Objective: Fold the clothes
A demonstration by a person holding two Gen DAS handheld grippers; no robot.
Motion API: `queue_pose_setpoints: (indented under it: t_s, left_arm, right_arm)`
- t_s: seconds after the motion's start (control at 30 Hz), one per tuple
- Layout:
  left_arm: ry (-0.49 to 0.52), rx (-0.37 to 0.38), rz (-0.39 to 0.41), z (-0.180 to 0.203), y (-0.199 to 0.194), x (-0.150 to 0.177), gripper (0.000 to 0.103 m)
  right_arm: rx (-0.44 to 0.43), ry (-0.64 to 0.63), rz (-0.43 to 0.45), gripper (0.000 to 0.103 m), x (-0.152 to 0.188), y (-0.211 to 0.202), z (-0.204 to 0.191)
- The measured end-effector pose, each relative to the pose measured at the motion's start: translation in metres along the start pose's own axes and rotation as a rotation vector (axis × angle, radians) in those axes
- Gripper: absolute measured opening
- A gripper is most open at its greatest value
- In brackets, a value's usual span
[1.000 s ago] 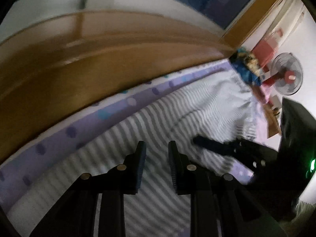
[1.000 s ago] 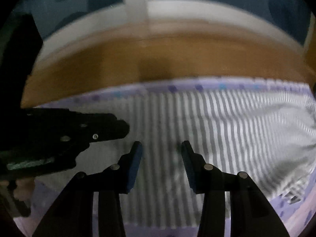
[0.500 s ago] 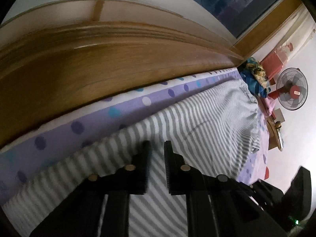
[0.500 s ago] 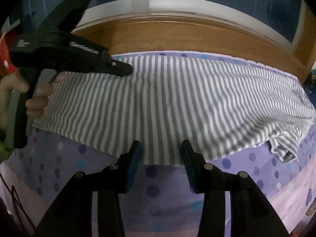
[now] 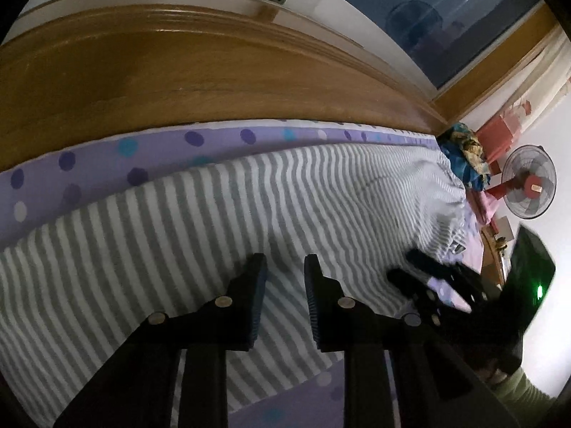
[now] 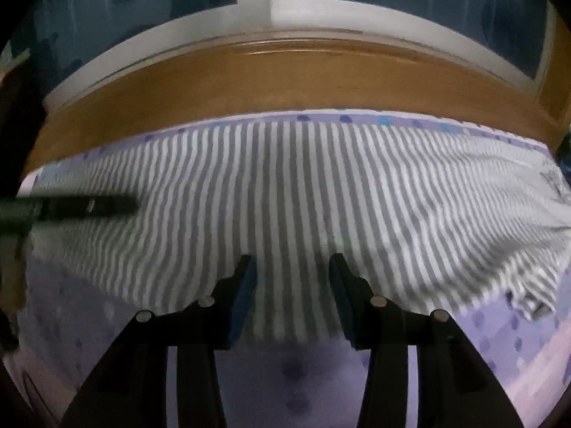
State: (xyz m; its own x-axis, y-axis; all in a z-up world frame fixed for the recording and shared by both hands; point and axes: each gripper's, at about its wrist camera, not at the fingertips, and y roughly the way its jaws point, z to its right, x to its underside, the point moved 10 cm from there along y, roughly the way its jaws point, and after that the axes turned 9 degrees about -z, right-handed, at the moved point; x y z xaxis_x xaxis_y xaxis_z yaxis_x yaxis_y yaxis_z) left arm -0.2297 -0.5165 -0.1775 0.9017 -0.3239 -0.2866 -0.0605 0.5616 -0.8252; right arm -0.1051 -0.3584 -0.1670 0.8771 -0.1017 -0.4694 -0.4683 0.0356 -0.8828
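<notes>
A grey-and-white striped garment [image 5: 214,221] [image 6: 292,178] lies spread flat on the bed, its far right end rumpled. My left gripper [image 5: 284,264] hovers over the middle of the cloth. Its jaws are opening and nothing is between the pads. From the right wrist view the left gripper [image 6: 130,204] reaches in low over the garment's left part. My right gripper [image 6: 292,260] stands open above the garment's near hem, holding nothing. In the left wrist view the right gripper [image 5: 403,265] shows at the right, near the hem.
The purple polka-dot bed sheet [image 5: 107,164] [image 6: 285,374] lies under the garment. A wooden headboard [image 5: 178,71] [image 6: 249,82] runs along the far side below a window [image 6: 142,0]. A pile of coloured clothes [image 5: 464,149] and a standing fan [image 5: 528,182] are past the bed's end.
The left gripper slid sideways over the garment and its jaws, narrower half a second ago, stand wider. It sits lower in the right wrist view. The right gripper has reappeared in the left wrist view.
</notes>
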Motion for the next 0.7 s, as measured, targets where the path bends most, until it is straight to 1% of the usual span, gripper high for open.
queue_pose_setpoints:
  t_s: [0.07,0.13,0.17,0.27,0.37,0.4,0.43,0.47,0.53,0.6,0.63,0.67,0.7]
  left_arm:
    - [0.008,-0.025,-0.002,0.002,0.001,0.000,0.022]
    - [0.022,-0.061,-0.002,0.005,0.003,0.001,0.022]
    - [0.027,-0.083,-0.003,0.007,0.002,0.001,0.022]
    - [0.025,-0.120,-0.007,0.017,0.004,-0.001,0.023]
    - [0.039,-0.091,-0.016,0.037,0.012,-0.002,0.023]
    - [0.040,-0.086,-0.019,0.045,0.017,-0.002,0.023]
    - [0.042,-0.080,-0.022,0.054,0.023,-0.003,0.023]
    - [0.044,-0.071,-0.029,0.063,0.029,-0.004,0.023]
    - [0.057,-0.060,-0.038,0.085,0.042,-0.010,0.023]
    - [0.074,-0.055,-0.046,0.108,0.056,-0.017,0.023]
    - [0.082,-0.053,-0.050,0.121,0.064,-0.021,0.023]
    - [0.091,-0.055,-0.053,0.134,0.073,-0.027,0.023]
    - [0.098,-0.054,-0.057,0.146,0.081,-0.031,0.023]
  right_arm:
    - [0.000,-0.019,-0.010,0.043,0.017,-0.011,0.005]
    - [0.001,-0.004,-0.013,0.043,0.030,-0.032,0.019]
    - [0.013,0.022,-0.009,0.043,0.035,-0.043,0.030]
    - [0.050,0.136,0.084,0.043,0.044,-0.080,0.077]
    - [0.117,0.283,0.127,0.043,0.062,-0.101,0.135]
    - [0.137,0.323,0.119,0.043,0.071,-0.101,0.154]
    - [0.141,0.342,0.108,0.043,0.075,-0.097,0.162]
    - [0.132,0.367,0.092,0.043,0.082,-0.092,0.172]
    - [0.106,0.401,0.089,0.043,0.092,-0.086,0.188]
    - [0.091,0.420,0.107,0.043,0.089,-0.086,0.194]
    - [0.073,0.435,0.114,0.043,0.082,-0.081,0.196]
    - [0.042,0.455,0.118,0.043,0.087,-0.083,0.202]
    - [0.023,0.462,0.113,0.043,0.077,-0.078,0.206]
